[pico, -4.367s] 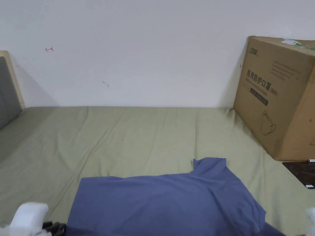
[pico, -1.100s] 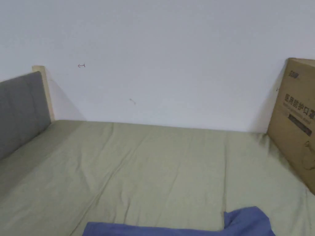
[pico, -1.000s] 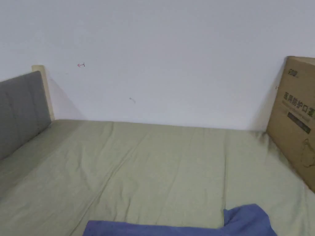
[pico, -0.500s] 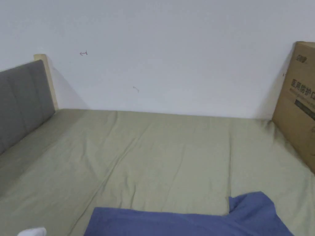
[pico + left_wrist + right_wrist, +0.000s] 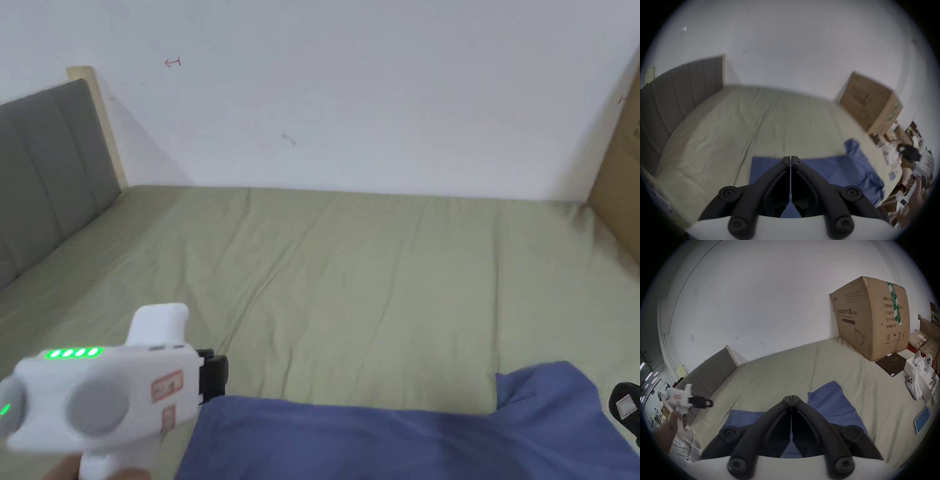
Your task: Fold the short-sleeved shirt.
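The blue short-sleeved shirt (image 5: 387,437) lies flat on the olive bed sheet (image 5: 375,281), with one sleeve (image 5: 550,394) sticking up at its far right. My left gripper (image 5: 217,375) hovers at the shirt's far left corner, jaws shut on nothing. In the left gripper view the gripper (image 5: 791,156) hangs over the shirt's (image 5: 843,168) far edge. My right gripper (image 5: 791,396) is shut and empty above the shirt (image 5: 831,402), just left of the sleeve. Its black tip (image 5: 627,406) shows at the right edge of the head view. The right gripper view shows the left gripper (image 5: 708,403) in a hand.
A big cardboard box (image 5: 870,318) stands at the bed's far right against the white wall. A grey headboard (image 5: 44,169) closes the left side. A dark mat (image 5: 891,365), white controllers (image 5: 914,386) and a phone (image 5: 922,421) lie right of the shirt.
The head camera has tilted down and to the left. The left gripper has risen into view at the lower left, and the right gripper's tip now shows at the right edge.
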`<move>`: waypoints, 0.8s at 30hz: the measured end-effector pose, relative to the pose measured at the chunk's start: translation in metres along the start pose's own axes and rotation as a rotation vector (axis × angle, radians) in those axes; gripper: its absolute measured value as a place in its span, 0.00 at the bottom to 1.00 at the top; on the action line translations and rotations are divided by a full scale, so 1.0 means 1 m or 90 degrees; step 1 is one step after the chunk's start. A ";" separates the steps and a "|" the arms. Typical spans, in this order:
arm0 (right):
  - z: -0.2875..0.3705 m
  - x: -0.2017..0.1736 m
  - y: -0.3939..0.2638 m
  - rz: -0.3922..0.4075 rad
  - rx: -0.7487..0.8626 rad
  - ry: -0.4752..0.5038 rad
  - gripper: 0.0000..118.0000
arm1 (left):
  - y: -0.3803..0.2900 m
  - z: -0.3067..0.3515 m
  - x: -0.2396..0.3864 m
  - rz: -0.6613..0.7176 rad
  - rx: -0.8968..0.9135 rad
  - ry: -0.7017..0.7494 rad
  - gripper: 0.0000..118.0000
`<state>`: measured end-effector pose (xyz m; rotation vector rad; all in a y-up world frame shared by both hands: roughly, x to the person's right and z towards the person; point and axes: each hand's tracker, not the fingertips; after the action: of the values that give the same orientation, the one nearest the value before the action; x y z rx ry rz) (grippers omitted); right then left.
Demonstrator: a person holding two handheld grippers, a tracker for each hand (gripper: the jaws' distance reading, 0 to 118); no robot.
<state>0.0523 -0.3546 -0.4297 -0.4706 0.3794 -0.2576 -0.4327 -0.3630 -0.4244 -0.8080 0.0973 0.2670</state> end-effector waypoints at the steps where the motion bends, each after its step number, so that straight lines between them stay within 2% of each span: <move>1: -0.003 0.000 -0.001 0.004 -0.005 -0.001 0.00 | 0.007 -0.027 -0.013 0.010 -0.049 -0.014 0.01; 2: -0.007 -0.001 -0.002 0.015 -0.025 0.000 0.00 | 0.012 -0.055 -0.025 0.011 -0.101 -0.054 0.04; 3: -0.011 0.000 -0.003 0.025 -0.048 -0.003 0.00 | 0.013 -0.078 -0.035 0.019 -0.132 -0.058 0.34; 4: -0.015 0.006 -0.006 0.024 -0.056 -0.008 0.00 | 0.009 -0.099 -0.045 0.018 -0.150 -0.043 0.76; 5: -0.018 0.009 -0.009 0.022 -0.065 -0.009 0.00 | 0.006 -0.118 -0.053 0.023 -0.162 -0.005 1.00; 6: -0.020 0.012 -0.011 0.018 -0.079 -0.006 0.00 | 0.002 -0.137 -0.061 0.007 -0.185 0.032 0.95; 9: -0.025 0.021 -0.014 0.012 -0.106 -0.017 0.00 | -0.009 -0.163 -0.073 -0.018 -0.178 0.073 0.94; 12: -0.035 0.035 -0.017 0.007 -0.134 -0.033 0.00 | -0.025 -0.192 -0.074 -0.041 -0.224 0.081 0.98; 16: -0.050 0.050 -0.020 0.005 -0.156 -0.055 0.00 | -0.032 -0.187 -0.057 -0.114 -0.186 0.073 0.90; 17: -0.054 0.054 -0.021 0.003 -0.161 -0.060 0.00 | -0.032 -0.180 -0.051 -0.142 -0.166 0.069 0.78; 19: -0.060 0.063 -0.023 -0.009 -0.168 -0.065 0.00 | -0.032 -0.167 -0.038 -0.189 -0.136 0.061 0.30; 20: -0.067 0.071 -0.023 -0.018 -0.170 -0.068 0.00 | -0.031 -0.161 -0.030 -0.208 -0.124 0.055 0.01; 22: -0.079 0.083 -0.022 -0.028 -0.174 -0.071 0.00 | -0.029 -0.156 -0.021 -0.209 -0.121 0.045 0.02; 24: -0.095 0.089 -0.017 -0.027 -0.185 -0.081 0.00 | -0.026 -0.149 -0.018 -0.175 -0.128 -0.006 0.02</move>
<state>0.0901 -0.4351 -0.5259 -0.7772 0.2824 -0.2136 -0.4410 -0.4918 -0.5059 -1.0077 -0.0501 0.0200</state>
